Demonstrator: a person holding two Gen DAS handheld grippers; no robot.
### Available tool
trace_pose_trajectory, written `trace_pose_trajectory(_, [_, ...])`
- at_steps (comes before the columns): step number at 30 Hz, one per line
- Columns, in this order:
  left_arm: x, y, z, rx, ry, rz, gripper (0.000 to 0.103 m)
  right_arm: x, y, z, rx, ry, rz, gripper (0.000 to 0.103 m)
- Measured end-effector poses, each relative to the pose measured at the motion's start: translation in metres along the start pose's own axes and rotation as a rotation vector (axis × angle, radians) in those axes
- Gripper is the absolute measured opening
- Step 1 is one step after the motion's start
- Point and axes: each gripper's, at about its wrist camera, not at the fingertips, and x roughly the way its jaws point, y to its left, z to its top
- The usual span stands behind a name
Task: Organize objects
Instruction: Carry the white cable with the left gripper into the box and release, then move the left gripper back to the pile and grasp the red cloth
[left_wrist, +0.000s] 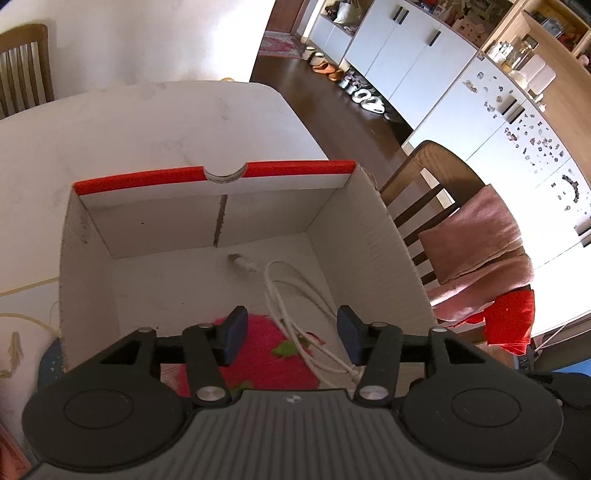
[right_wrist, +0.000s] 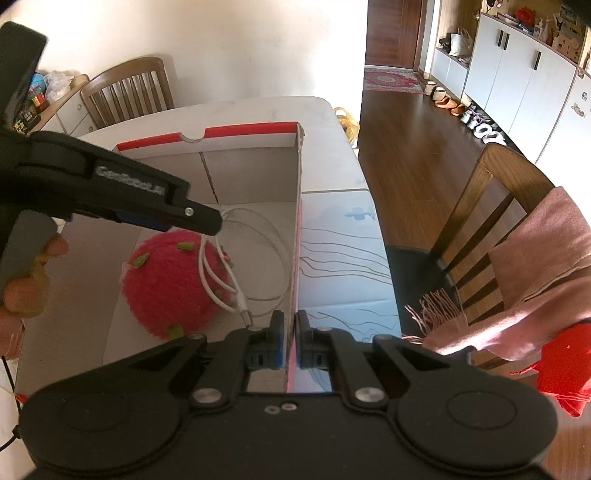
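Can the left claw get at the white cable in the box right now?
Probably yes: the left claw hangs open above the white cable, nothing lying over it in the open-topped box.

Checking my rig. Left gripper (left_wrist: 291, 334): matte black linkage arms, silver pivot screws, dark blue pads on fingers (left_wrist: 236, 332), ribbed grey housing flanked by two round black discs. Right gripper (right_wrist: 290, 341): same black build, blue pad carriers, two small screws at centre of housing. Grey lettering on side of left gripper, above cardboard box (right_wrist: 255, 177); I can't read it. Thin black cable left of box.
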Motion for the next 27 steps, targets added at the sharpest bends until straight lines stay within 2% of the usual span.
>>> trace_pose_trajectory(14, [-0.062,0.008,-0.017,0.029,-0.106,0.027,0.052,0.000,0.003,-0.001,-0.021,0.007,-0.006,0.005])
trace_pose_trajectory(27, [-0.118,0.020,-0.064,0.097,-0.214,0.118,0.052,0.001,0.006,-0.001,-0.040,0.015,-0.017,0.006])
